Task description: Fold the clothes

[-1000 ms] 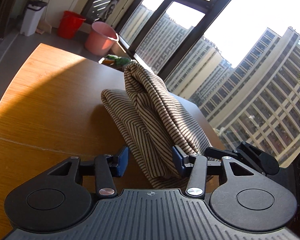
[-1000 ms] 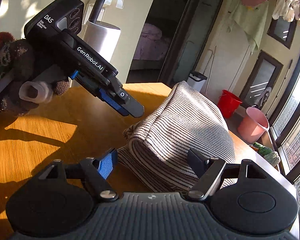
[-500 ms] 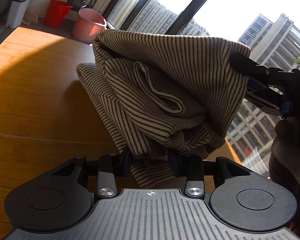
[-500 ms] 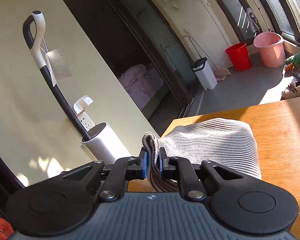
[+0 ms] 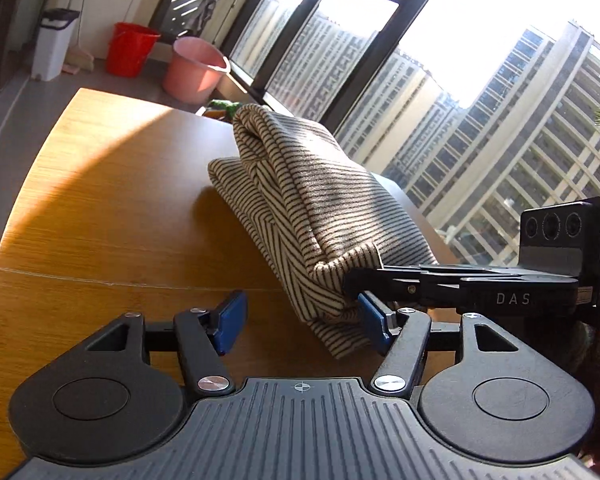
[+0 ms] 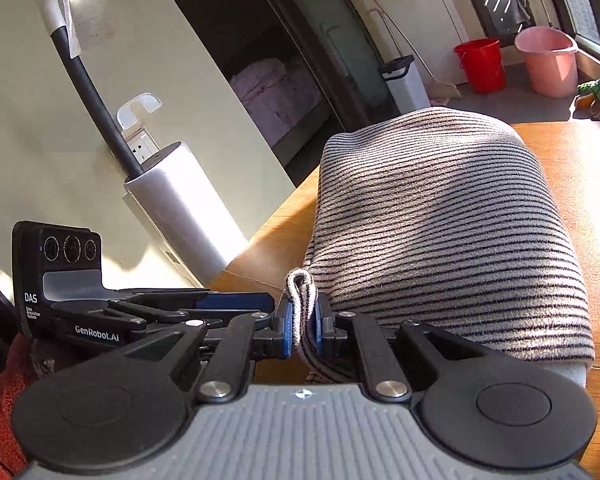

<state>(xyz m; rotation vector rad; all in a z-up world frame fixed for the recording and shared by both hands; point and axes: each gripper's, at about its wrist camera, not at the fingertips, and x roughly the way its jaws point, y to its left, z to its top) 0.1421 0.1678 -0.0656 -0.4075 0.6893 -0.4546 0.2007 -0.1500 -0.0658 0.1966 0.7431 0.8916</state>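
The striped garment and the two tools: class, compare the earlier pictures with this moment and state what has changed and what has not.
The left tool, clamped on the striped garment half a second ago, has let go and now stands open. The garment, then lifted high, has come down and lies folded on the wooden table. The right tool stays shut on the garment's edge. Both buckets keep their places.

bare table (image 5: 112, 208) left of the striped garment (image 5: 320, 208) is free.

Left hand-held gripper (image 5: 300, 322): black linkage, blue pads, silver pivot screws, ribbed grey base. Right hand-held gripper (image 6: 301, 326): same, white "DAS" lettering. Red knit sleeve (image 6: 4, 408).
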